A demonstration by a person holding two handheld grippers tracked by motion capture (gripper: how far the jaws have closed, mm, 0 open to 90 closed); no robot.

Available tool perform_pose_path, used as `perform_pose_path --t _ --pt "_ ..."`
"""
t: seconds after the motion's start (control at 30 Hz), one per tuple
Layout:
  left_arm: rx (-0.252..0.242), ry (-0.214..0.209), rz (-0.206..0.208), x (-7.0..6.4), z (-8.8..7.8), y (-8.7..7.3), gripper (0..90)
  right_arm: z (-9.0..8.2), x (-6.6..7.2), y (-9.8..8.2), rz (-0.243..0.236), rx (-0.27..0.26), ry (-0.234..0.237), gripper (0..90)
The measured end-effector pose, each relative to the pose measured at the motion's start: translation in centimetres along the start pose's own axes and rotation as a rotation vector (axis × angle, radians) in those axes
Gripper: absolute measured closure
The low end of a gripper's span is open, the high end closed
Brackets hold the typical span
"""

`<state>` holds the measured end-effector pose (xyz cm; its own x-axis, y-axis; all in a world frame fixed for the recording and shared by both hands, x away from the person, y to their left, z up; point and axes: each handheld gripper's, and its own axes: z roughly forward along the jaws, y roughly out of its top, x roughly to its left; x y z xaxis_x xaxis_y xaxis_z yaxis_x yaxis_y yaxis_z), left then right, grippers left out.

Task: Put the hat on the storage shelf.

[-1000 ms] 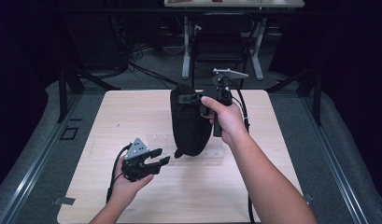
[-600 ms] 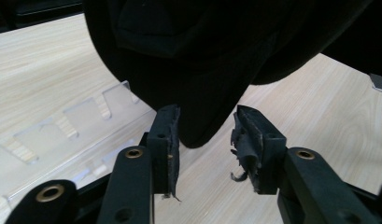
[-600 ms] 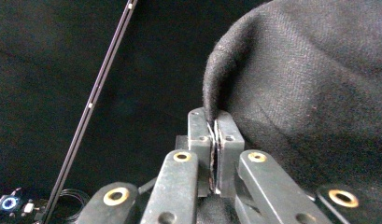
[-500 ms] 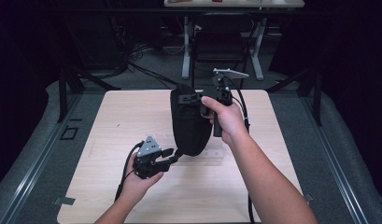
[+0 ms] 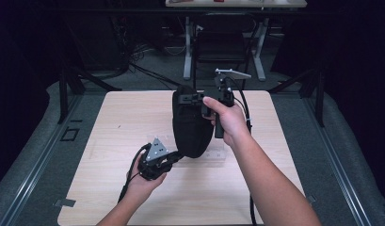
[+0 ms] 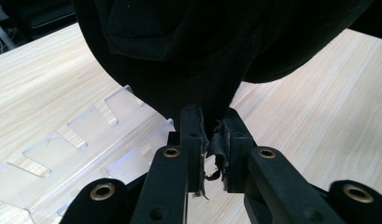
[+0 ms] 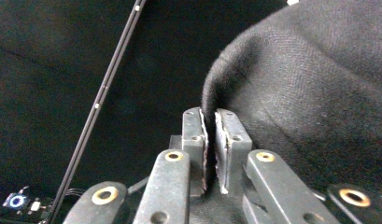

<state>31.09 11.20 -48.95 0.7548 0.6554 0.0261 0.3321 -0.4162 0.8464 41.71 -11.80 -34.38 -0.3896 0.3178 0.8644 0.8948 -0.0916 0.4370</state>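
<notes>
- My right gripper (image 5: 196, 99) is clamped on the top edge of the black cloth (image 5: 190, 125), holding it hanging above the bench (image 5: 110, 117).
- My left gripper (image 5: 173, 157) has just been closing; its jaws now pinch the cloth's bottom tip.
- A clear slotted rack (image 6: 72, 140) lies on the bench under the cloth.

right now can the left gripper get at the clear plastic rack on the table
Probably not yet: the left gripper, whose jaws have just been closing, is pinched on the black cloth's lower edge, and that cloth hangs over the clear rack right beside it.
</notes>
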Motion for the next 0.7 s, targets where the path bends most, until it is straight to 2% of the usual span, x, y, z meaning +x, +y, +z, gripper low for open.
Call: perform_pose_path --t 0.13,0.23,0.43,0.7 --pt "0.007 0.017 0.014 0.0 -0.1 0.0 83.6 -0.2 0.4 0.0 -0.005 -0.015 0.016 82.2" --pt "0.02 0.039 0.03 0.0 -0.2 -0.1 84.8 -0.7 0.5 0.1 -0.016 -0.02 0.003 82.4" --pt "0.038 0.044 0.011 0.6 0.0 -0.6 84.9 -1.7 0.4 0.3 -0.012 -0.038 0.003 82.5" --pt "0.059 0.047 0.024 0.7 0.4 -1.4 84.9 -2.7 0.1 0.3 -0.011 -0.048 0.002 81.2"
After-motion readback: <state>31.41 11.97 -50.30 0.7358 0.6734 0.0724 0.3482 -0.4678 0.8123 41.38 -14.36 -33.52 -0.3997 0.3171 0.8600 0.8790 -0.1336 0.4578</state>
